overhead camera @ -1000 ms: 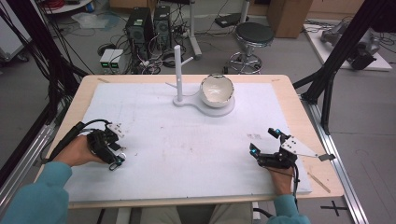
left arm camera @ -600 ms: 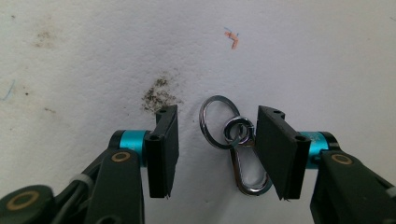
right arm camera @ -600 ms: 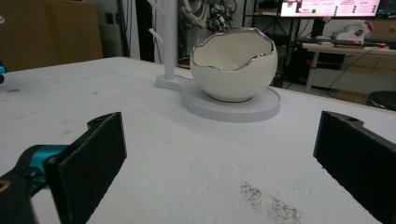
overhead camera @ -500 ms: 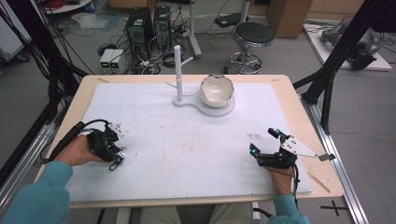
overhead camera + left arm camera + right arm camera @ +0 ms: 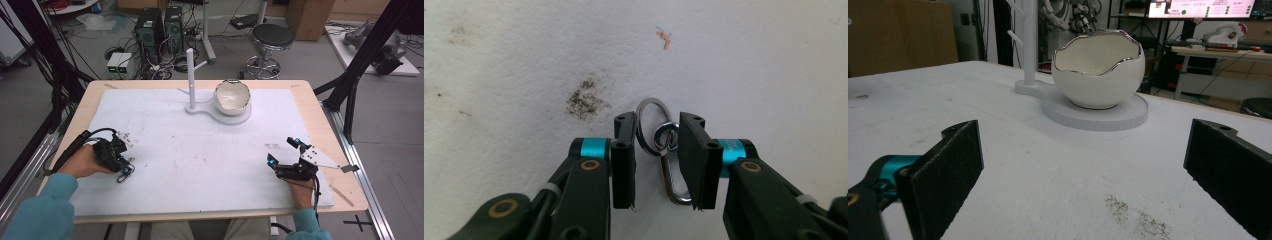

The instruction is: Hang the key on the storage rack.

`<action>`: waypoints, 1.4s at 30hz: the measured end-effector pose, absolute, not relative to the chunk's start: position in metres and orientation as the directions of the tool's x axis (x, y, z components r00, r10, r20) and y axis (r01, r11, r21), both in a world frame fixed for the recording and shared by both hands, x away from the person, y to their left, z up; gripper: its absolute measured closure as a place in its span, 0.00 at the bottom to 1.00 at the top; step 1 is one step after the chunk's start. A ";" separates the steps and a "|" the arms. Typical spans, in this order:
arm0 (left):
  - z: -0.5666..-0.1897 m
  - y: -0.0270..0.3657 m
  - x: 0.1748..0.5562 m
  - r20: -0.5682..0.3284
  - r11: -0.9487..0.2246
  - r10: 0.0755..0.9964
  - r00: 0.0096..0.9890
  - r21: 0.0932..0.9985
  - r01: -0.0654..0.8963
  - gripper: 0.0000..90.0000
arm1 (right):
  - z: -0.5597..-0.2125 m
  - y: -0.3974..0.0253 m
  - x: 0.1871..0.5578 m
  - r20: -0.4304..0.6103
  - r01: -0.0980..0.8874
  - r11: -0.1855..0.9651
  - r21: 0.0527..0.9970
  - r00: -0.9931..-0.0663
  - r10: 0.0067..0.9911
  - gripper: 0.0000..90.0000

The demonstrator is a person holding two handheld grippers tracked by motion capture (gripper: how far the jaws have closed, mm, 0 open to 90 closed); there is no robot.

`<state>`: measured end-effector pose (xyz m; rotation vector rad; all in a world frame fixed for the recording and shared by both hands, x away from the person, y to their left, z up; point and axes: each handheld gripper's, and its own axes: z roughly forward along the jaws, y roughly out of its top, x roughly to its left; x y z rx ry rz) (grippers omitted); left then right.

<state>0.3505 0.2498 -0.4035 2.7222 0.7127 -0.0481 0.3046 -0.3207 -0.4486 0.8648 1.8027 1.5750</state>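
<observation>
A silver key ring [image 5: 651,100] with a small metal clasp [image 5: 675,188] lies on the white mat [image 5: 200,150]. My left gripper [image 5: 656,122] points down at it, its two jaws drawn close around the ring and touching it on both sides. In the high view the left gripper [image 5: 123,168] sits at the mat's left side, held by a hand. My right gripper [image 5: 281,151] rests low at the right side of the mat, jaws wide open with nothing between them [image 5: 1085,135]. It faces a white egg-shaped bowl [image 5: 1098,70].
The bowl [image 5: 232,96] sits on a white base [image 5: 220,114] with an upright pegged post [image 5: 190,80] at the back middle of the table. Dark smudges [image 5: 585,98] mark the mat. A stool and computer towers stand on the floor beyond the table's far edge.
</observation>
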 end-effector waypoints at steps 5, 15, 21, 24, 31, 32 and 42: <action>-0.403 0.249 0.350 -0.119 -0.819 0.477 0.871 0.300 0.489 0.81 | -0.449 -0.321 0.305 -0.012 0.093 0.088 0.992 -0.617 0.787 0.02; -0.401 0.250 0.350 -0.141 -0.806 0.482 0.865 0.316 0.501 0.88 | -0.449 -0.321 0.305 -0.010 0.095 0.086 0.992 -0.616 0.788 0.02; -0.401 0.251 0.350 -0.137 -0.812 0.474 0.870 0.313 0.492 0.92 | -0.449 -0.321 0.305 -0.011 0.093 0.087 0.992 -0.616 0.788 0.02; -0.401 0.251 0.350 -0.135 -0.815 0.469 0.873 0.314 0.487 0.94 | -0.449 -0.321 0.305 -0.008 0.096 0.085 0.992 -0.614 0.789 0.02; -0.401 0.251 0.349 -0.144 -0.815 0.460 0.876 0.322 0.481 0.96 | -0.449 -0.321 0.305 -0.008 0.097 0.085 0.992 -0.614 0.789 0.02; -0.401 0.251 0.349 -0.145 -0.815 0.460 0.876 0.323 0.482 0.96 | -0.449 -0.321 0.305 -0.007 0.097 0.084 0.992 -0.614 0.789 0.02; -0.400 0.250 0.348 -0.105 -0.816 0.468 0.877 0.330 0.475 0.98 | -0.449 -0.321 0.305 -0.007 0.097 0.084 0.992 -0.615 0.789 0.02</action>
